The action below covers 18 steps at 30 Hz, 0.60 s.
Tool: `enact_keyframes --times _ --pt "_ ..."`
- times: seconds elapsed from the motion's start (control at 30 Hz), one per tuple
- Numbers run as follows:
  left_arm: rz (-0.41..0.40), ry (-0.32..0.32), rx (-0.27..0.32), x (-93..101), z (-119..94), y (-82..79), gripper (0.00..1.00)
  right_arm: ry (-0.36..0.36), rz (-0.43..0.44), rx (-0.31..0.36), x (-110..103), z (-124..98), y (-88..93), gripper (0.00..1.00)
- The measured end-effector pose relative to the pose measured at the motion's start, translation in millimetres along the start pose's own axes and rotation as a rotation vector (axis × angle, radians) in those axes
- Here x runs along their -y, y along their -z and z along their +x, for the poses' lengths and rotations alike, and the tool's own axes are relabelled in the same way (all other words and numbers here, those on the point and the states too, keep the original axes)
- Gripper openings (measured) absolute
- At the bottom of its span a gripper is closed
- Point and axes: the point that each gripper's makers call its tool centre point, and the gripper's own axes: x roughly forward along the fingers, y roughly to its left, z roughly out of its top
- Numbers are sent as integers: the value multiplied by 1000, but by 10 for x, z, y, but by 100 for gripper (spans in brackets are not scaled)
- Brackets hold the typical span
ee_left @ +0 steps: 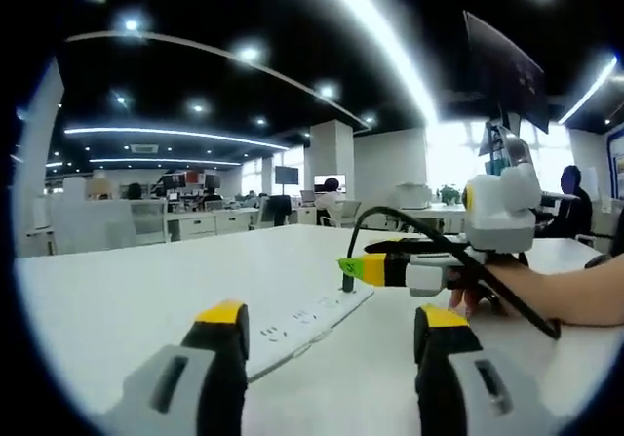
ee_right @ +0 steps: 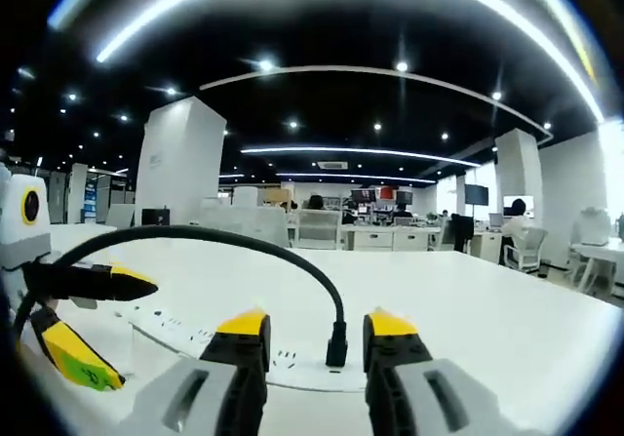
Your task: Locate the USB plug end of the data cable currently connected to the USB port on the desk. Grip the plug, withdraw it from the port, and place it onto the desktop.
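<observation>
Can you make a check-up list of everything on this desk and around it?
Surface: white desk, the strip lies on it.
Job's things: black USB plug stands in the white power strip, not yet pulled.
Clutter: nothing seen.
Grippers: right gripper open, jaws either side of the plug; left gripper open, holding nothing.
Cables: black cable arches up from the plug.
Surroundings: open office, far desks, ceiling lights, seated person.

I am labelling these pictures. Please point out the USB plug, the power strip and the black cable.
USB plug (ee_right: 336, 345), right gripper view, its black body.
Power strip (ee_left: 310, 319), left gripper view, white top face.
Black cable (ee_right: 210, 234), right gripper view, top of its arc.
</observation>
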Motion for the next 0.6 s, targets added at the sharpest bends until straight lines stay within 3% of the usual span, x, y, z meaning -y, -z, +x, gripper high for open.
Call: enact_keyframes --times 0.37,0.6 --pt "-2 -3 -10 29 66 84 68 -18 -79 -52 -46 171 133 39" --pt "-9 6 3 51 82 107 67 25 -32 -72 76 190 180 39"
